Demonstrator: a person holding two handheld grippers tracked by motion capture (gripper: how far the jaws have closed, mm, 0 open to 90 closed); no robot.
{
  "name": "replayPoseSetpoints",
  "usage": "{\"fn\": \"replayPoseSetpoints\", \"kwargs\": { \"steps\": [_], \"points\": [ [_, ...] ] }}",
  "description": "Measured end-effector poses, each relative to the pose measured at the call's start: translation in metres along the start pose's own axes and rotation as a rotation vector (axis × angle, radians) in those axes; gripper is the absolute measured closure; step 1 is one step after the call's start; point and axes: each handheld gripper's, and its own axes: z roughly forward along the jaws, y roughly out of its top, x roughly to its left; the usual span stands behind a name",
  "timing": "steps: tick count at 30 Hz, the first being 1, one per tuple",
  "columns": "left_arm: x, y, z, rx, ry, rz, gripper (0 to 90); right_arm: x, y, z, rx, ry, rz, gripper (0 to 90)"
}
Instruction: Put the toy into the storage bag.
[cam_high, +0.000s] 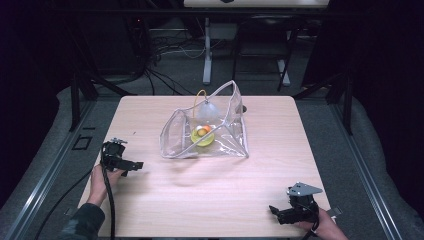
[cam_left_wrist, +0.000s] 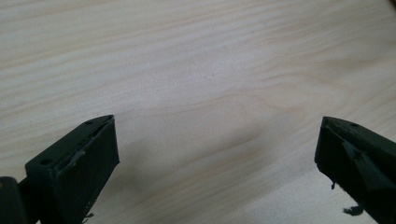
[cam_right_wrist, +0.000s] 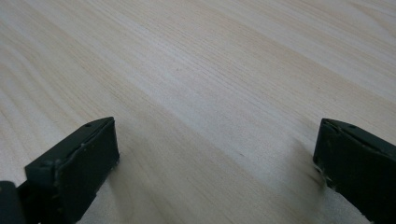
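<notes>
- Nearest to the camera, the right gripper (cam_high: 292, 212) is resting low at the front right corner of the table (cam_high: 150, 210), with a hand behind it; the left gripper (cam_high: 122, 161) is sitting near the left edge, pointing toward the middle.
- Both pairs of jaws are standing wide open in the gripper views, with bare wood grain between them. They are holding nothing and touching no object.
- Well apart from both grippers, a clear plastic pouch (cam_high: 227, 135) is standing in the middle of the table, toward the far side. It is sagging into a tent shape, with its mouth gaping toward the left gripper.
- Inside the pouch, a yellow round item (cam_high: 202, 137) with something orange on it is lying on the bottom, and a pale bulb-shaped thing (cam_high: 206, 111) with a thin yellow loop is sitting behind it. I cannot tell exactly what they are.
- I am judging the pouch to be light, soft and slippery: the film will probably fold and slide under a pinch, and it may tip when pulled.
- Its trimmed rim (cam_high: 176, 150) along the opening is looking stiffer, so this seems the best place to take hold, one gripper at each side of the mouth.
</notes>
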Motion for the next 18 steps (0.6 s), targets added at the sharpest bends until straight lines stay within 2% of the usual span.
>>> {"fn": "replayPoseSetpoints", "kwargs": {
  "steps": [3,6,11,15,18],
  "points": [
    [0.0018,-0.0015,0.0031,0.012,-0.010,-0.015,0.0,0.0000,0.0000,0.0000,-0.001,0.000,0.000,0.0],
    [0.0019,-0.0022,0.0064,0.034,-0.024,-0.012,0.0,0.0000,0.0000,0.0000,0.000,0.000,0.000,0.0],
    [-0.0003,-0.0055,0.0067,0.015,-0.010,0.003,0.0,0.0000,0.0000,0.0000,-0.001,0.000,0.000,0.0],
    [-0.0036,-0.0082,0.0070,0.013,0.016,0.013,0.0,0.0000,0.0000,0.0000,0.000,0.000,0.000,0.0],
    [-0.0076,-0.0097,0.0082,0.021,0.052,0.047,0.0,0.0000,0.0000,0.0000,0.001,0.000,0.000,0.0]
  ]
}}
